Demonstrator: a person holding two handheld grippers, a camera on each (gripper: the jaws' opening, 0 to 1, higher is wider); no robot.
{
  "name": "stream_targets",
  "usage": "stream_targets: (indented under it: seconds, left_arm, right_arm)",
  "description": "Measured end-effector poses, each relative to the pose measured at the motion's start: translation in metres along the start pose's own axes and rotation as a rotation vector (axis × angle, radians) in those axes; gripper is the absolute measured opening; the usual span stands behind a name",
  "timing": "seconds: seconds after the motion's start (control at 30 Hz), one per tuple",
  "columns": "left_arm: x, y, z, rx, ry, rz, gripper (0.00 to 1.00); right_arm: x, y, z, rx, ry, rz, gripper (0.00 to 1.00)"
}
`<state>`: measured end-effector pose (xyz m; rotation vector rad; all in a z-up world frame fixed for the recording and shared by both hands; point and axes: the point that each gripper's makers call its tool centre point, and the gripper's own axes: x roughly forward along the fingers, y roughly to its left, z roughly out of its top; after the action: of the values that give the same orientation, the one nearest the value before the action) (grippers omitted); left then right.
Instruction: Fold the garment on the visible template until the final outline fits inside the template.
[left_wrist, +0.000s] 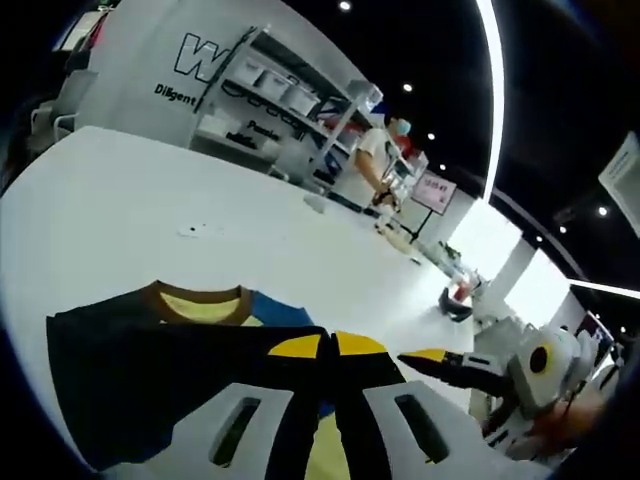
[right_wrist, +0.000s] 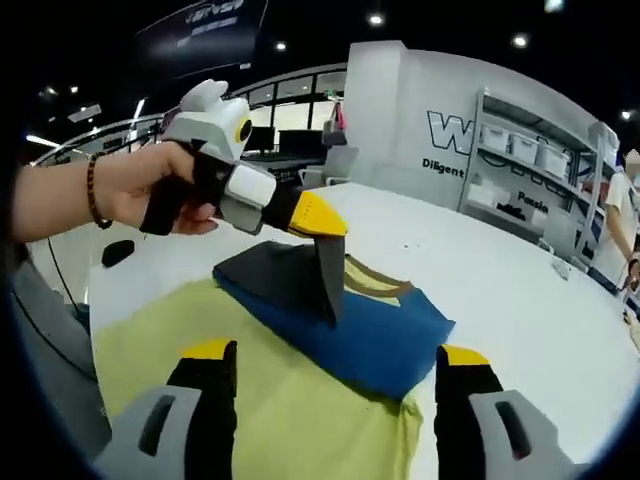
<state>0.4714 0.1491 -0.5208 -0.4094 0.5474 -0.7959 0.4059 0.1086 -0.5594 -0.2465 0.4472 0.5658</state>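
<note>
A T-shirt lies on the white table (right_wrist: 500, 270), with a yellow-green body (right_wrist: 300, 410), a blue panel (right_wrist: 385, 340), a black part (left_wrist: 130, 370) and a brown collar (left_wrist: 195, 293). My left gripper (left_wrist: 327, 346) is shut on the black fabric. In the right gripper view, a hand (right_wrist: 140, 185) holds the left gripper (right_wrist: 325, 235), which lifts a black fold (right_wrist: 265, 270) over the blue panel. My right gripper (right_wrist: 336, 355) stands open just above the yellow-green body, nothing between its jaws. In the left gripper view, the right gripper's tip (left_wrist: 428, 356) shows at the right, close to the left one.
Shelving with white bins (left_wrist: 285, 90) stands beyond the table against a lettered wall, also seen in the right gripper view (right_wrist: 535, 150). A person (left_wrist: 380, 150) works near a pink sign (left_wrist: 435, 190). A small dark object (right_wrist: 117, 252) lies near the table's left edge.
</note>
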Motion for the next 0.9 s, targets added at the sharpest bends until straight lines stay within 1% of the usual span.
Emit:
stream_targets:
  seconds: [0.03,0.1,0.17,0.2,0.27,0.3,0.33,0.37,0.43,0.47,0.53,0.6,0.63,0.73,0.77,0.83,0.87,0.9]
  left_arm:
    - [0.001,0.000,0.001,-0.005,-0.002,-0.003,0.00]
    - [0.002,-0.001,0.001,-0.013,-0.006,-0.005,0.00]
    - [0.004,-0.002,0.001,-0.017,-0.003,-0.004,0.00]
    - [0.004,-0.003,0.000,-0.016,-0.002,-0.005,0.00]
    - [0.004,-0.004,-0.001,-0.014,0.003,-0.008,0.00]
    - [0.003,-0.004,-0.003,-0.011,0.006,-0.007,0.00]
    - [0.003,-0.004,-0.003,-0.009,0.007,-0.006,0.00]
    - [0.003,-0.003,-0.003,-0.011,0.008,-0.004,0.00]
    - [0.003,-0.003,-0.003,-0.020,0.005,-0.003,0.00]
    - [0.003,-0.003,-0.003,-0.027,0.004,-0.005,0.00]
    - [0.003,-0.004,-0.003,-0.038,0.001,-0.009,0.00]
    - [0.003,-0.004,-0.003,-0.037,0.001,-0.009,0.00]
    - [0.003,-0.004,-0.003,-0.037,0.002,-0.009,0.00]
    - [0.004,-0.001,-0.003,-0.054,0.000,-0.005,0.00]
    - [0.004,-0.001,0.000,-0.070,-0.016,-0.010,0.00]
    - [0.006,0.000,0.002,-0.077,-0.019,-0.012,0.00]
    - [0.009,0.001,0.002,-0.076,-0.014,-0.011,0.00]
    - [0.014,0.002,0.002,-0.076,-0.005,-0.006,0.00]
  right_arm:
    - [0.008,0.001,0.003,-0.024,0.000,0.014,0.79]
    - [0.015,0.002,0.003,-0.035,0.002,0.024,0.73]
    - [0.024,0.004,0.000,-0.052,0.023,0.037,0.65]
    - [0.028,0.004,0.001,-0.059,0.020,0.038,0.62]
    - [0.033,0.001,0.004,-0.065,0.008,0.035,0.53]
    - [0.036,-0.002,0.007,-0.055,-0.001,0.027,0.46]
    - [0.039,-0.004,0.008,-0.042,-0.005,0.029,0.36]
    - [0.041,-0.003,0.008,-0.037,0.000,0.040,0.27]
    - [0.045,-0.004,0.004,-0.058,0.023,0.041,0.15]
    - [0.046,-0.005,0.001,-0.068,0.037,0.039,0.13]
    - [0.049,-0.004,-0.002,-0.058,0.048,0.048,0.10]
    - [0.050,-0.003,-0.004,-0.047,0.060,0.062,0.02]
    - [0.050,-0.002,-0.005,-0.046,0.070,0.067,0.00]
    - [0.046,0.000,-0.002,-0.037,0.056,0.086,0.00]
    - [0.044,0.000,0.000,-0.039,0.051,0.089,0.00]
    - [0.038,-0.002,0.001,-0.029,0.046,0.091,0.00]
    - [0.036,-0.002,0.001,-0.008,0.047,0.095,0.00]
    - [0.031,0.001,0.003,0.057,0.047,0.124,0.00]
